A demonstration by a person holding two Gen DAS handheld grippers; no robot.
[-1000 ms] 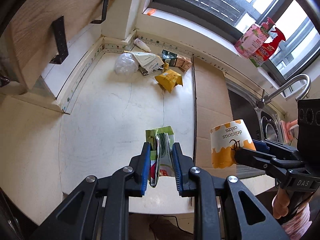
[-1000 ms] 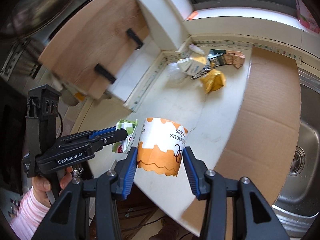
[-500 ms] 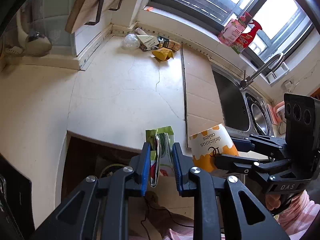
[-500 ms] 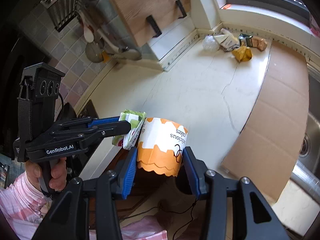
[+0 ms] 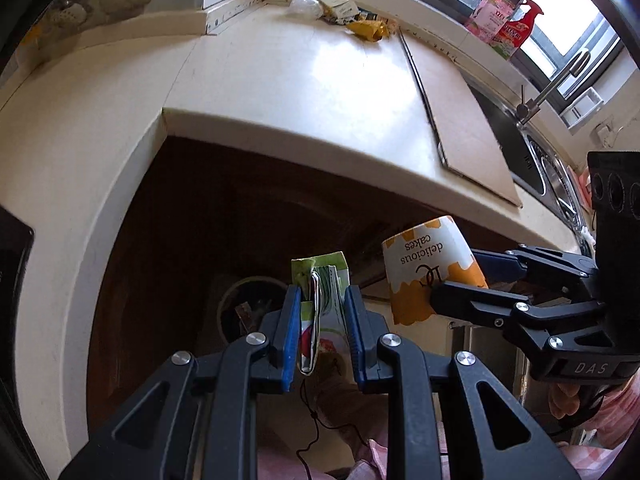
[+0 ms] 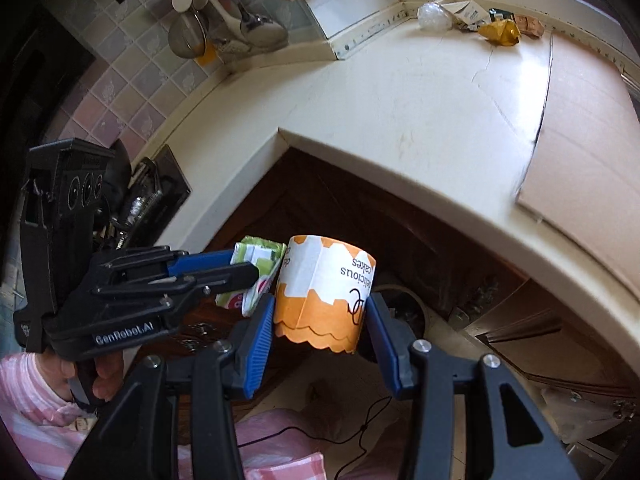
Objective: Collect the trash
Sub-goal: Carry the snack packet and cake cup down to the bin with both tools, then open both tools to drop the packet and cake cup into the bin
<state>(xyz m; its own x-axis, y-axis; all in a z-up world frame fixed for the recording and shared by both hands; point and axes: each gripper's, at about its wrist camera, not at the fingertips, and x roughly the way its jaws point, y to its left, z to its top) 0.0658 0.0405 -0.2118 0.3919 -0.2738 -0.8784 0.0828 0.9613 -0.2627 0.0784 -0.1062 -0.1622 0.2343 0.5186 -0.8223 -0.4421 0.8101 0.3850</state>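
Orange-and-white paper cake cup [image 6: 326, 292] clamped between the blue pads of the right gripper [image 6: 320, 344], carried upside down off the near edge of the cream countertop [image 5: 288, 92] and over the dark space below. Just left of it, folded green carton [image 5: 320, 300] pinched flat in the nearly closed left gripper [image 5: 322, 334], jaws pressing both faces. Round bin [image 5: 240, 308] visible low in the shadow beneath both loads, some scraps already inside.

Both pieces likely very light and empty; thin paper wall of the cup soft and easily crushed, so a moderate squeeze across its middle judged enough, with the printed band giving the pads some friction. Carton already creased and limp, best held as now, across the folded stack, so no flap slips free. Little risk of breakage; main risk a drift sideways on release, given so little weight.

More trash waiting at the far corner of the counter: crumpled yellow wrapper [image 5: 368, 30], clear plastic bag [image 5: 306, 2], torn packets [image 5: 340, 10]. Cardboard sheet [image 5: 460, 112] lying flat to the right, beside the steel sink [image 5: 536, 168].
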